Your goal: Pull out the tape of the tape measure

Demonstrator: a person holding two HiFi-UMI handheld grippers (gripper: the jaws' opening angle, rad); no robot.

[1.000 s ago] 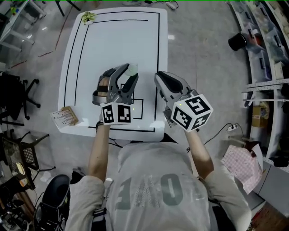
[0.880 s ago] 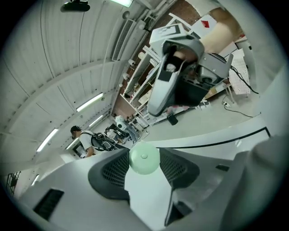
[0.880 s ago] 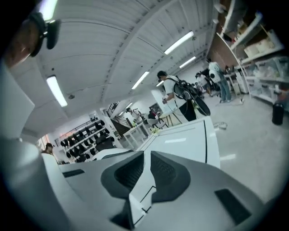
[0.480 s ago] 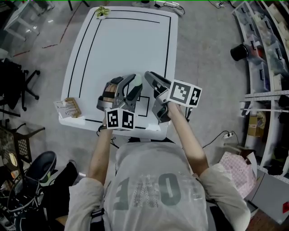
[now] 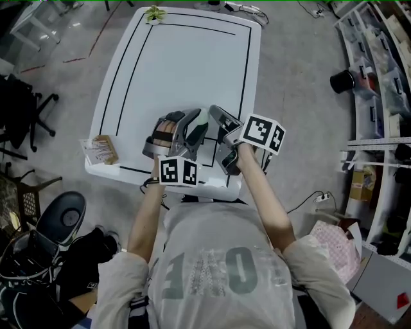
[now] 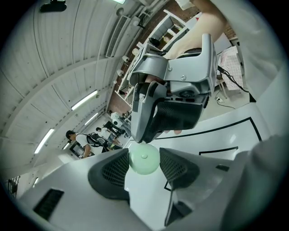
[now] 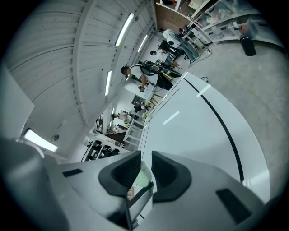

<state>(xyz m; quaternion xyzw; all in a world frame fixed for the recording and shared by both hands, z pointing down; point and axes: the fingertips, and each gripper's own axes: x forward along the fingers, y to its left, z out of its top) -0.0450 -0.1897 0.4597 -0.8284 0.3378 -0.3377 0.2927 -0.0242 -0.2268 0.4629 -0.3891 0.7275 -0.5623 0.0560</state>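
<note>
A small round pale green tape measure [image 6: 143, 158] sits between the pads of my left gripper [image 6: 143, 163], which is shut on its sides. In the head view that gripper [image 5: 196, 119] hovers low over the near part of the white table [image 5: 186, 58], with the tape measure [image 5: 203, 116] at its tips. My right gripper [image 5: 215, 119] lies rolled on its side just to the right. Its tips [image 6: 140, 137] meet the top of the green case. In the right gripper view the jaws [image 7: 145, 173] stand narrowly apart, and a pale green sliver [image 7: 143, 178] shows in the gap.
Black lines frame the table, with a small marked square [image 5: 209, 149] below the grippers. A small card box [image 5: 99, 149] lies at the left edge and a green item [image 5: 153, 13] at the far corner. A chair [image 5: 61, 222] stands lower left, shelves [image 5: 379, 77] to the right.
My right gripper has rolled onto its side and swung left and down until its tips reach the left gripper's tips. The left gripper has sunk slightly, still holding the tape measure.
</note>
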